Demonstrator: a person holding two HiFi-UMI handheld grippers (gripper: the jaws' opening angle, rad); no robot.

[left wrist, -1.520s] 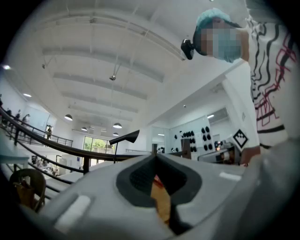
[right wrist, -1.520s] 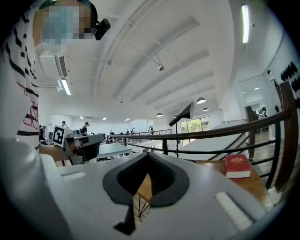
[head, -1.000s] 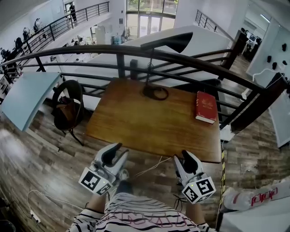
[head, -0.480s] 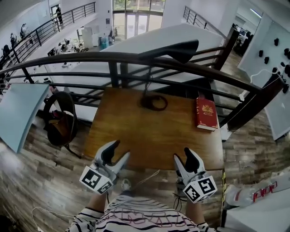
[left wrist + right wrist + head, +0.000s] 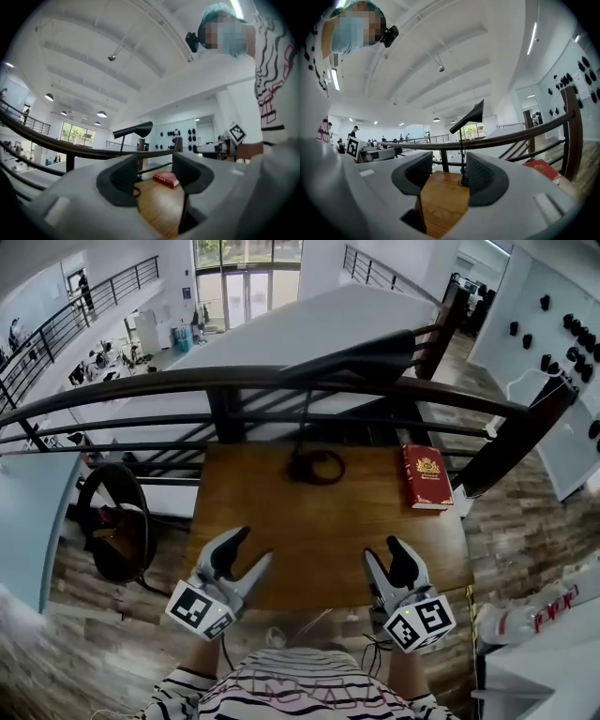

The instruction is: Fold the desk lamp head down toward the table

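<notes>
A black desk lamp stands at the far edge of the wooden table (image 5: 281,521). Its ring base (image 5: 316,467) lies on the wood, and its long head (image 5: 361,357) is raised high, level with the railing. My left gripper (image 5: 246,555) hovers over the table's near left edge, its jaws opening with nothing between them. Over the near right edge, my right gripper (image 5: 389,561) is open and empty. In the left gripper view the lamp head (image 5: 133,130) shows far beyond the left gripper (image 5: 154,176). In the right gripper view the lamp head (image 5: 469,117) stands ahead of the right gripper (image 5: 449,176).
A red book (image 5: 427,476) lies on the table's far right corner. A black railing (image 5: 234,381) runs right behind the table. A black bag (image 5: 112,526) hangs to the table's left. A white sack (image 5: 539,615) lies on the floor at the right.
The table has come nearer: both grippers, earlier short of its front edge, now reach over it. Both pairs of jaws stand wider apart.
</notes>
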